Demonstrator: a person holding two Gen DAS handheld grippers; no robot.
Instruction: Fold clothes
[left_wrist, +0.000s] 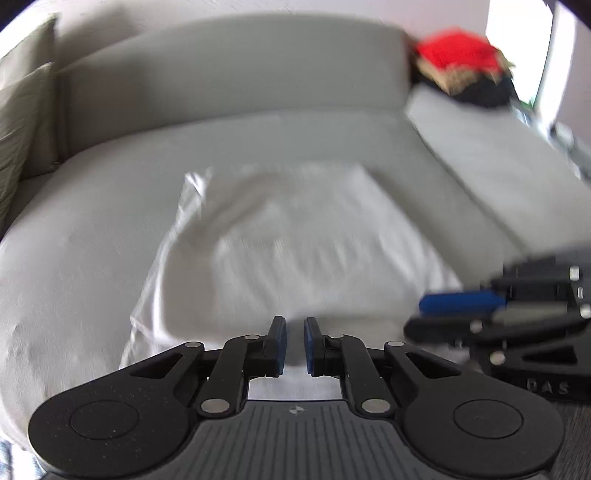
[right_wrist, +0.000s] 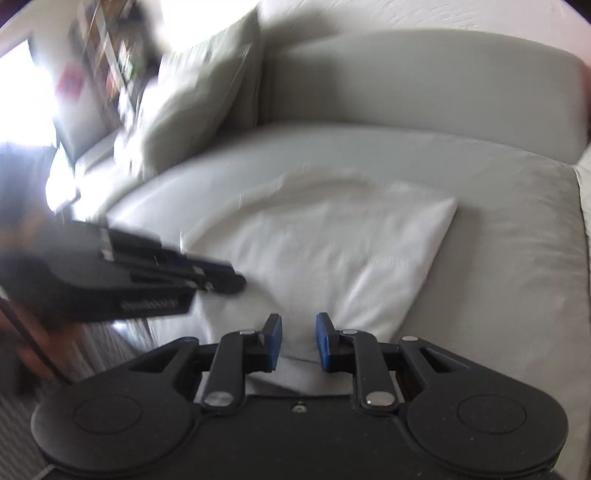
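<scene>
A white garment (left_wrist: 295, 240) lies spread and partly folded on the seat of a pale grey sofa (left_wrist: 229, 85), its cloth creased and one corner pointing toward the sofa's far end in the right wrist view. The left tongs (left_wrist: 294, 343) hover above the near edge of the garment with a narrow gap between their blue pads and no cloth pinched in that gap. The right tongs (right_wrist: 298, 341) hang over the same near edge, their pads a little apart and holding nothing. Each pair shows in the other's view, close beside it over the garment's near side. Two grey-green cushions (right_wrist: 199, 96) lean at one end of the sofa, and a red and black heap of clothes (left_wrist: 461, 66) sits at the other end.
</scene>
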